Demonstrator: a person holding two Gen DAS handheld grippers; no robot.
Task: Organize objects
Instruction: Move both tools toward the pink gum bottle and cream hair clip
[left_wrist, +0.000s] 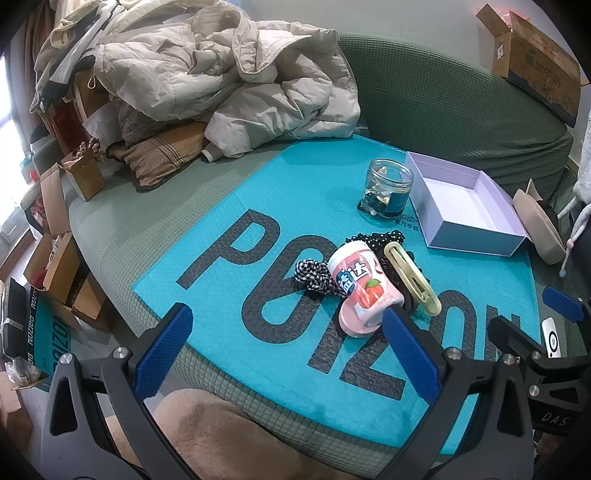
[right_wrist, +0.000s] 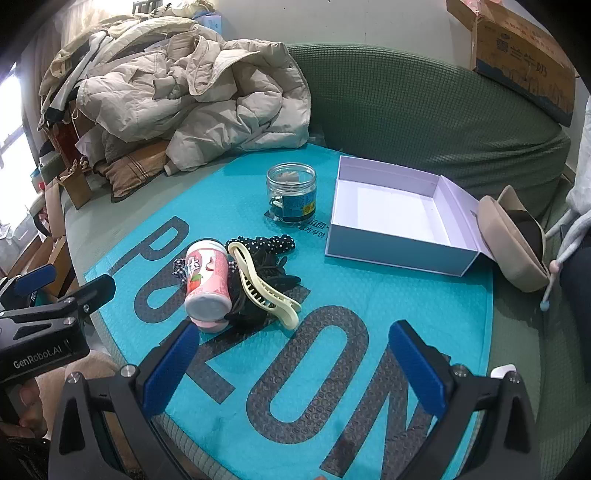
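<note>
On the teal bubble mailer (left_wrist: 280, 206) (right_wrist: 369, 302) lies a pink gum bottle (left_wrist: 360, 290) (right_wrist: 207, 282) on its side, amid a cream hair claw (left_wrist: 412, 278) (right_wrist: 264, 286), a checkered scrunchie (left_wrist: 314, 275), a dotted black hair band (right_wrist: 275, 242) (left_wrist: 384, 236) and a black hair tie (right_wrist: 255, 299). Behind stand a clear jar (left_wrist: 388, 188) (right_wrist: 291, 192) and an empty white box (left_wrist: 467, 206) (right_wrist: 399, 218). My left gripper (left_wrist: 286, 326) is open just short of the bottle. My right gripper (right_wrist: 295, 343) is open near the claw's front end.
A heap of beige jackets (left_wrist: 221, 74) (right_wrist: 184, 96) covers the green sofa's back left. A cardboard carton (left_wrist: 535, 59) (right_wrist: 517, 48) rests on the sofa back at right. A beige hat (right_wrist: 513, 240) (left_wrist: 539, 225) lies right of the box. More cartons (left_wrist: 59, 266) crowd the floor at left.
</note>
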